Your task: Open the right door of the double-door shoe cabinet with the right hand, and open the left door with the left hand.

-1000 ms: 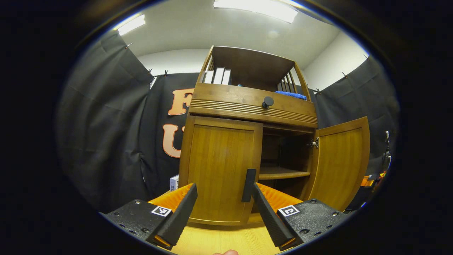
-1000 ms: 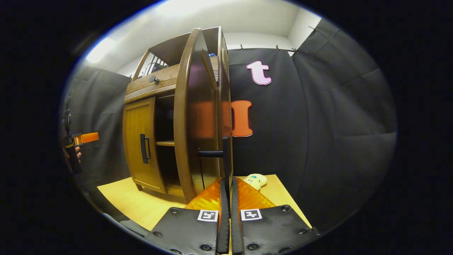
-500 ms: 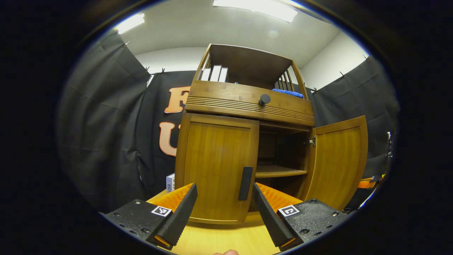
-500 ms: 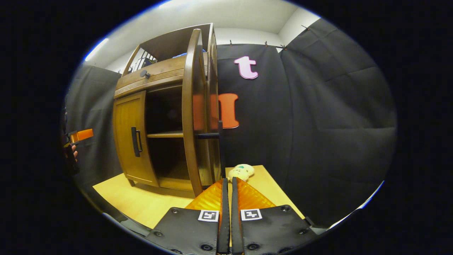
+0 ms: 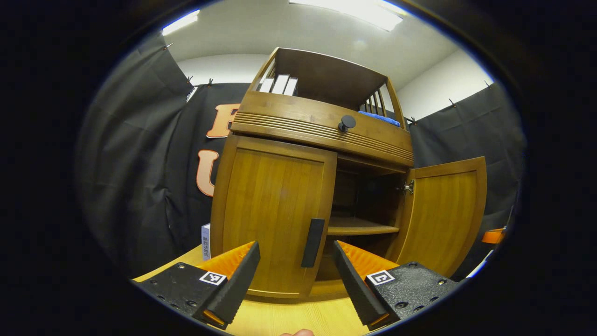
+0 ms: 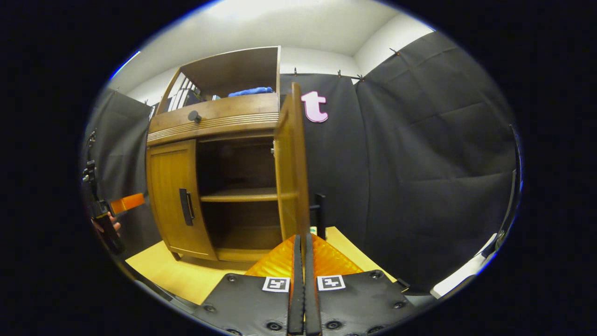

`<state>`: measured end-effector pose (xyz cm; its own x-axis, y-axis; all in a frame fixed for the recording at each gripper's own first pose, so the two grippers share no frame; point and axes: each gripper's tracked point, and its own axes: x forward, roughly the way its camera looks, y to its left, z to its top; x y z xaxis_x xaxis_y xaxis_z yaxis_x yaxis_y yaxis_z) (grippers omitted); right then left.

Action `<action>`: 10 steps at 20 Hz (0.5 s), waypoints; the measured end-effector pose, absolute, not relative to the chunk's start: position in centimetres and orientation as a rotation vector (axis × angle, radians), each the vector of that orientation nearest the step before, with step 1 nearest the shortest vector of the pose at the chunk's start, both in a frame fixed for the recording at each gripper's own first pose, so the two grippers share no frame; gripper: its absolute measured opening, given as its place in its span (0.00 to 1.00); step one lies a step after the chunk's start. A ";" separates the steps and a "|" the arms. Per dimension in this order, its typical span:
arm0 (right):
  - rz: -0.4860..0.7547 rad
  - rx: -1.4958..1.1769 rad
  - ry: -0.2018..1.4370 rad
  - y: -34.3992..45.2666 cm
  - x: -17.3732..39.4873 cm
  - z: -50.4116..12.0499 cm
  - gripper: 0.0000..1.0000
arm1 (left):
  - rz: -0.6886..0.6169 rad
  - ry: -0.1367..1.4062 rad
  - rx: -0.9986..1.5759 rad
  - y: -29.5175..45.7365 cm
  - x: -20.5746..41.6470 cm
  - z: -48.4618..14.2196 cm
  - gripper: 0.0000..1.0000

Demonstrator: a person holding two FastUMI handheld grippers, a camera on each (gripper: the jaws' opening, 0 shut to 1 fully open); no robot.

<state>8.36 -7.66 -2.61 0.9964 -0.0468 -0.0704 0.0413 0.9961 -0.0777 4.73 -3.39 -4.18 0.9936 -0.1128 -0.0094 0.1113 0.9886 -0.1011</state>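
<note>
Cabinet: I see the shoe cabinet (image 5: 322,135) standing on a pale wooden floor (image 6: 186,275), drawer knob (image 5: 347,122) above the doors.
Right door: right door (image 5: 443,210) swung wide open; shelf (image 5: 359,226) inside in plain sight.
Left door: left door (image 5: 273,210) closed flat, its dark handle (image 5: 312,235) upright at the inner edge.
Left gripper: my left gripper (image 5: 296,280) has its fingers spread apart, pointed at the handle, not touching it.
Right gripper: my right gripper (image 6: 303,275) has its fingers together, nothing between them, just below the open door's edge (image 6: 294,163); its handle (image 6: 320,210) is apart from the tips.
Top shelf: blue cloth (image 6: 249,91), books (image 5: 279,85).
</note>
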 end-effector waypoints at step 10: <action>-0.023 -0.072 0.108 -5.5 8.4 -3.7 0.94 | -0.161 0.059 -0.045 -6.5 13.1 -6.6 0.95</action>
<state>8.43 -5.49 -3.67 0.9940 -0.0273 -0.1064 0.0196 0.9972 -0.0727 13.05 -6.46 -6.56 0.9853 -0.1614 -0.0552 0.1587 0.9861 -0.0498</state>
